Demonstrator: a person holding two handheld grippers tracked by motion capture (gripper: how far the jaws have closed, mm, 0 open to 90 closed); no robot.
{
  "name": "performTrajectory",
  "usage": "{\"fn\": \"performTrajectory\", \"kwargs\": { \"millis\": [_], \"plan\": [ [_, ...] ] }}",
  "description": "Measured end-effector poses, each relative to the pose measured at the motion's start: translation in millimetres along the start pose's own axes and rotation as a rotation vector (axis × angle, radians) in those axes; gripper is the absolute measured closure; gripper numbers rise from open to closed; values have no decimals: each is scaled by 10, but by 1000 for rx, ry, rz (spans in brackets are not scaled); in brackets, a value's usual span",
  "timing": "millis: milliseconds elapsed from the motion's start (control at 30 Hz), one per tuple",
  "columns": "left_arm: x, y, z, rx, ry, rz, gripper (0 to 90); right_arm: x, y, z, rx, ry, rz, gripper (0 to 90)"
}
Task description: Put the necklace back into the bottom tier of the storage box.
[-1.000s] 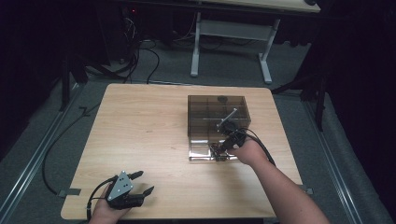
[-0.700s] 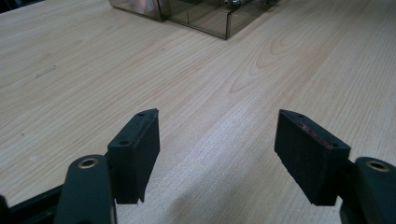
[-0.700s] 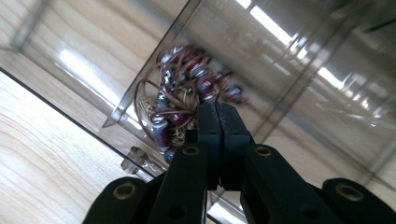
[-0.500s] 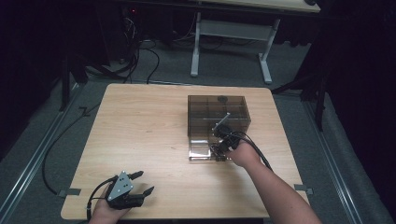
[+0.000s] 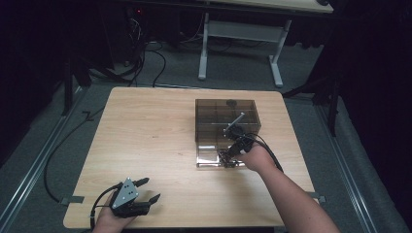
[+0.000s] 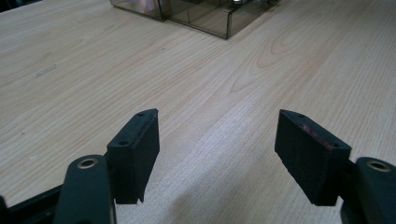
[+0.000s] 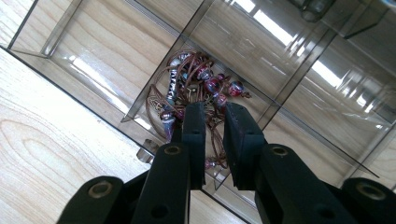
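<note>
Stage: beaded necklace [image 7: 196,88] lies in drawer [image 7: 116,60] of clear organizer [image 5: 226,119] | right gripper [image 7: 212,114]: jaws just reopening narrowly, cords between, grip unsettled | left gripper [image 6: 217,140]: wide open, idle | left: lift necklace out.

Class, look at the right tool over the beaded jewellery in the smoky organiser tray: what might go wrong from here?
1. The beaded jewellery is a tangle of cords; the right tool, its jaws just reopened slightly, may catch one strand and drag the rest.
2. The narrow tray dividers crowd it and could snag beads.
3. A pull might shift the unheld organiser.
</note>
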State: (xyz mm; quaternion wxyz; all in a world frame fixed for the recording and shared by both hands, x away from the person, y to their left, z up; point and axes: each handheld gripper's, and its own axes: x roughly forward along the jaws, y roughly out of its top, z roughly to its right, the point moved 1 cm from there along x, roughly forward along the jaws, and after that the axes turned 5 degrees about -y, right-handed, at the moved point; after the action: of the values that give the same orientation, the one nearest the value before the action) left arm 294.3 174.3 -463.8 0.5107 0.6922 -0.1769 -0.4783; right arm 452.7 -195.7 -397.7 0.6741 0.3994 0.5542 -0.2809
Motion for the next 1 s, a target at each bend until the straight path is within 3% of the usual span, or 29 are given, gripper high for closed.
{"fn": "performTrajectory", "kwargs": {
  "millis": [67, 533, 1000],
  "plan": [
    [0, 0, 0, -1, -1, 0, 310, -10, 0, 29, -26, 4, 18, 791],
    [0, 0, -1, 0, 1, 0, 307, -101, -70, 91, -6, 35, 36, 809],
    [2, 2, -1, -1, -2, -5, 305, -247, -294, 140, 11, 13, 55, 816]
  ]
}}
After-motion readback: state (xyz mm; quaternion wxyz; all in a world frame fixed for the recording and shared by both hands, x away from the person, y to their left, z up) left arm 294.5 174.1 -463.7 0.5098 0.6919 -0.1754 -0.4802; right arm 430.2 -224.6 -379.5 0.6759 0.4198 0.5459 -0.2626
